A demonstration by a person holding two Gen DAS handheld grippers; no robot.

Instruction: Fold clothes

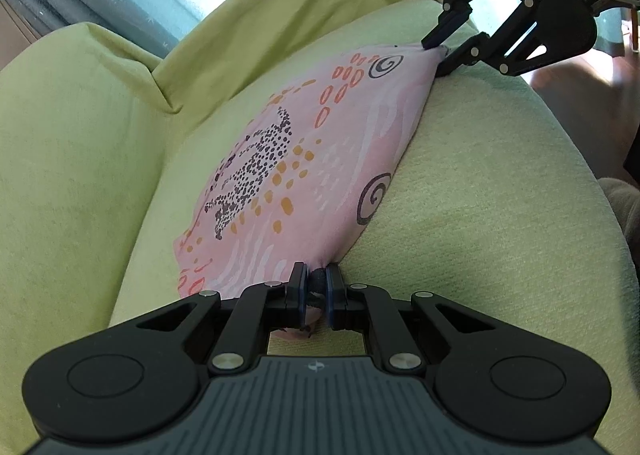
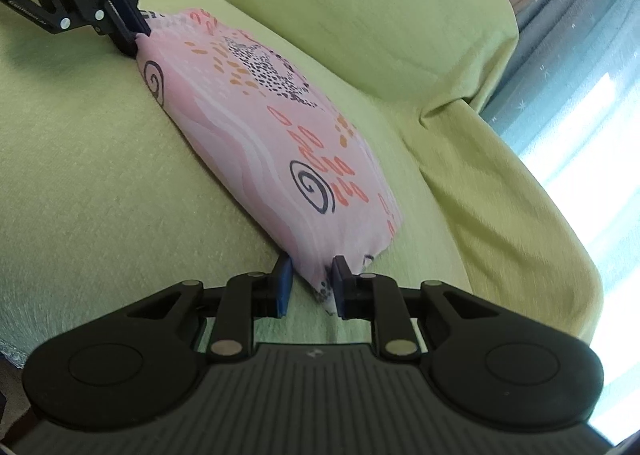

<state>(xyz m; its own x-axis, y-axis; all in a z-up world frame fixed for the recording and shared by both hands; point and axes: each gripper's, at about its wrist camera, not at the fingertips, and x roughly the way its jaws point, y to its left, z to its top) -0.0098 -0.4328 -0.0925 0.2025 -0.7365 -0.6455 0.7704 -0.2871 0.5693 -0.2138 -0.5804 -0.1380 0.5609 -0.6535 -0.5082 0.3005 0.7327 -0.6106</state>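
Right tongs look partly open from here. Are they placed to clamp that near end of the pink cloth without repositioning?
Probably yes. The right tongs already straddle the pink cloth's end, pads apart, nothing between. The left tongs hold the opposite end, pinned on the green sofa cushion.

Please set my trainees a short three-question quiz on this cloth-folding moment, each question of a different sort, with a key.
1. True or false: the pink patterned cloth hangs in the air, clear of the green cushion.
2. Multiple choice: the left tongs are A) wide open with nothing between them; B) shut on a bunched end of the cloth; C) resting on the curtain.
3. Fill in: the right tongs sit at the ___ end of the cloth from the left tongs.

Key: 1 false, it lies on the cushion; 2 B; 3 opposite.
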